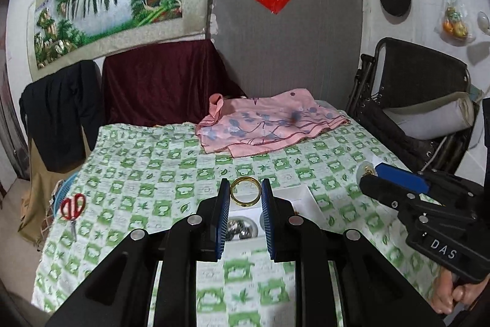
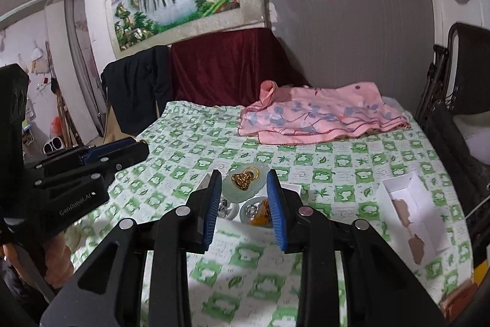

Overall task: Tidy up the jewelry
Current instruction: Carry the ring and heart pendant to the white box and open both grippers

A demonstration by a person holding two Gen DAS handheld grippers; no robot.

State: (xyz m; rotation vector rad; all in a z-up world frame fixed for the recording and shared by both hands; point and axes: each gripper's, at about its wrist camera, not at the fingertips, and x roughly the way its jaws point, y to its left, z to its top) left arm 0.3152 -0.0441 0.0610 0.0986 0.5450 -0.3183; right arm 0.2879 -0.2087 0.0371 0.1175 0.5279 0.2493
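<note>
The left gripper (image 1: 245, 189) grasps a gold bangle (image 1: 245, 192) between its 2 blue pads, above a white box (image 1: 303, 198) holding silver balls (image 1: 242, 227) on the green-checked tablecloth (image 1: 153, 167). The right gripper (image 2: 244, 183) clamps a pale jade disc with a gold pendant (image 2: 243, 184) over the same box (image 2: 291, 189); red scissors (image 1: 73, 209) lie well apart.

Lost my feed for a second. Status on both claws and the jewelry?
Left claw shut on gold bangle, above white tray. Right claw shut on jade pendant. Nothing in the way.
</note>
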